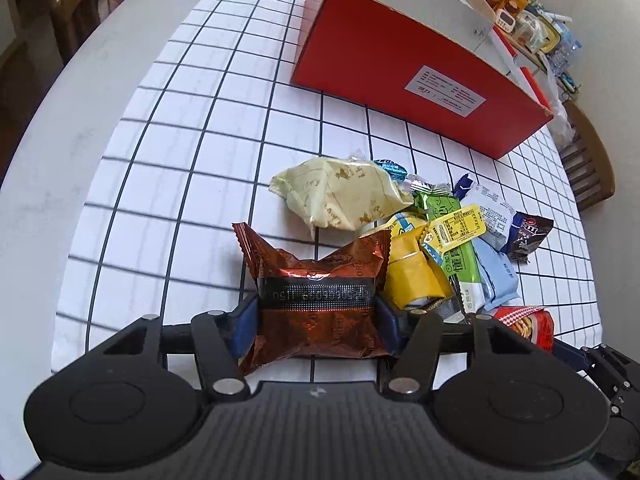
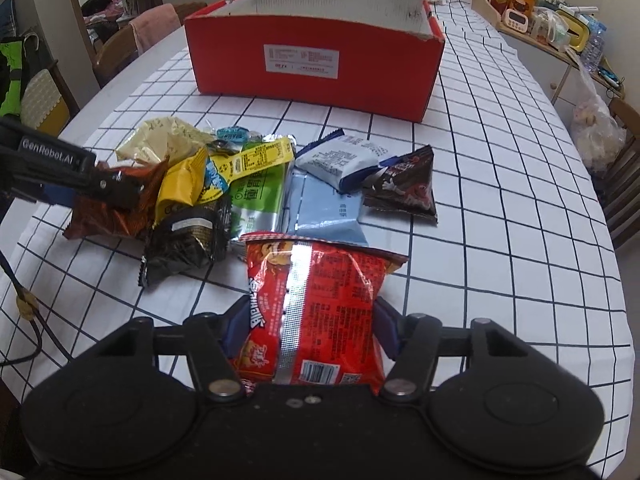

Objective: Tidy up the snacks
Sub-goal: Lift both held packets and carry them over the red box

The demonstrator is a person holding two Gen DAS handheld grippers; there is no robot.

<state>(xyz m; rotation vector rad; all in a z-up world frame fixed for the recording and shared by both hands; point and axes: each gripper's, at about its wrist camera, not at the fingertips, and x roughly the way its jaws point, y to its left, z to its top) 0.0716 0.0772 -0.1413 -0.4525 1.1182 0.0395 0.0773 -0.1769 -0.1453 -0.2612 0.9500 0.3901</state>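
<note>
The left gripper (image 1: 316, 312) has its blue pads pressed against both sides of a copper-brown foil snack packet (image 1: 316, 300), clamping it at the near left edge of the snack pile. The right gripper (image 2: 310, 332) grips a red chip bag (image 2: 316, 312) the same way, its pads squeezing the bag's sides at the near edge of the pile.

Both packets lie on a white tablecloth with a dark grid (image 2: 500, 220). Just beyond the copper packet sit a yellow packet (image 1: 416, 276) and a pale cream wrapper (image 1: 344, 192); a green packet (image 1: 456, 248) and a light blue packet (image 1: 500, 276) lie further right. In the right wrist view a black wrapped snack (image 2: 184, 240) rests left of the chip bag, with a white-and-blue packet (image 2: 340, 164) and a dark triangular chocolate bag (image 2: 408, 184) beyond.

Past the pile, well apart from it, stands an open red cardboard box (image 2: 316, 60) with a white label on its near wall. A sideboard (image 2: 552, 40) crowded with jars and bottles stands at the far right.
</note>
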